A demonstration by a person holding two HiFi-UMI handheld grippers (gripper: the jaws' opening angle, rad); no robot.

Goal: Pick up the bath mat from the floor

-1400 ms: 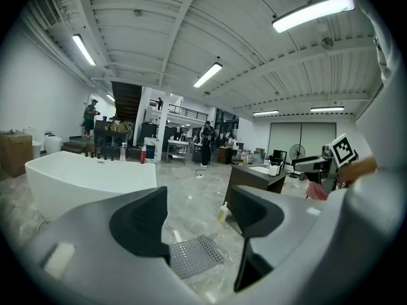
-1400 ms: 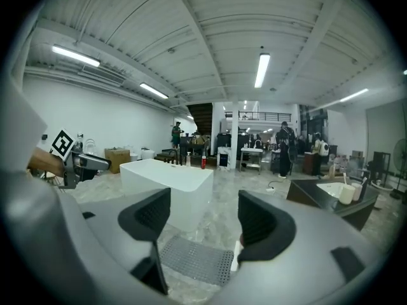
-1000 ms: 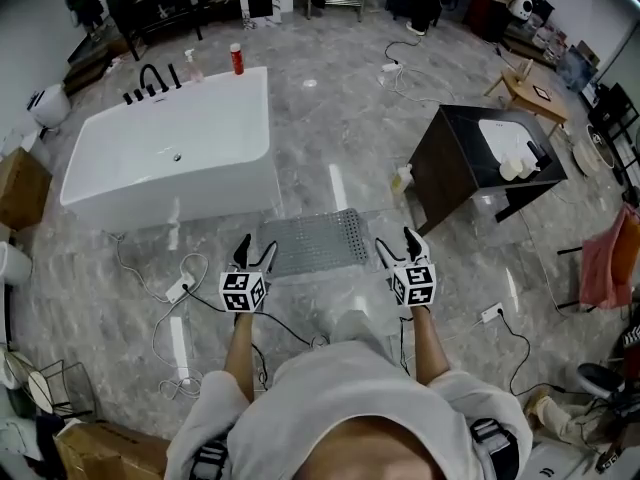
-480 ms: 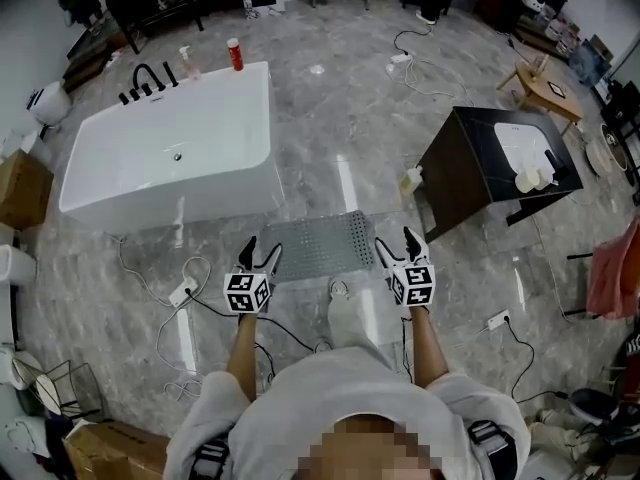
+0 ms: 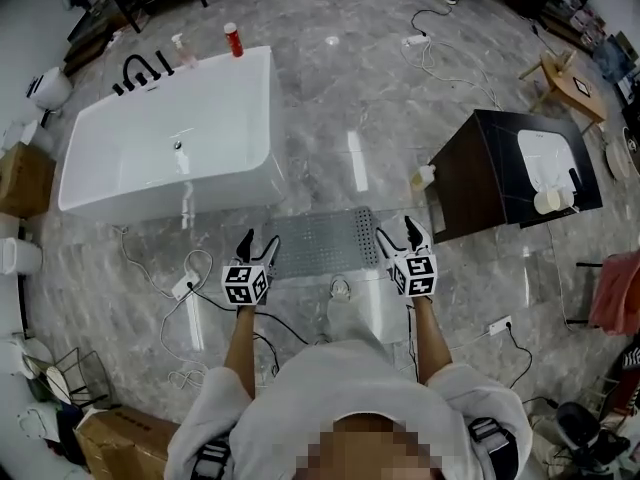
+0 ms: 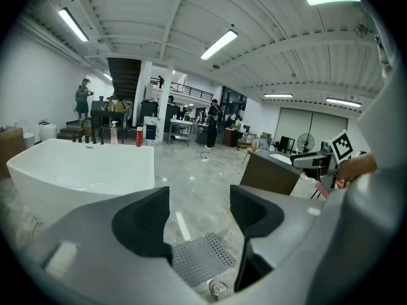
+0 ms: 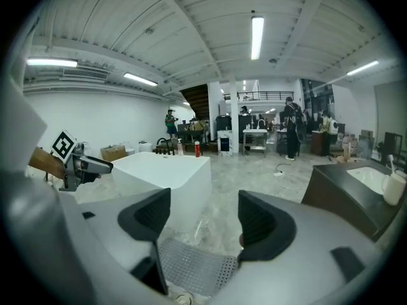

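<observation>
A grey perforated bath mat (image 5: 322, 242) lies flat on the marble floor in front of the white bathtub (image 5: 170, 148). In the head view my left gripper (image 5: 258, 245) hovers over the mat's left end and my right gripper (image 5: 396, 236) over its right end, both held above the floor. Both stand open with nothing between the jaws. The left gripper view shows the mat (image 6: 197, 257) low between the jaws of my left gripper (image 6: 198, 210). The mat (image 7: 194, 267) lies the same way below my right gripper (image 7: 202, 218).
A dark vanity cabinet (image 5: 508, 173) with a white basin stands at the right. A bottle (image 5: 423, 177) sits by its corner. Cables and a power strip (image 5: 180, 288) trail over the floor at the left. A shoe (image 5: 340, 290) shows just behind the mat.
Both grippers have moved forward and down toward the mat. The mat now sits closer beneath them. The jaws have kept the same opening.
</observation>
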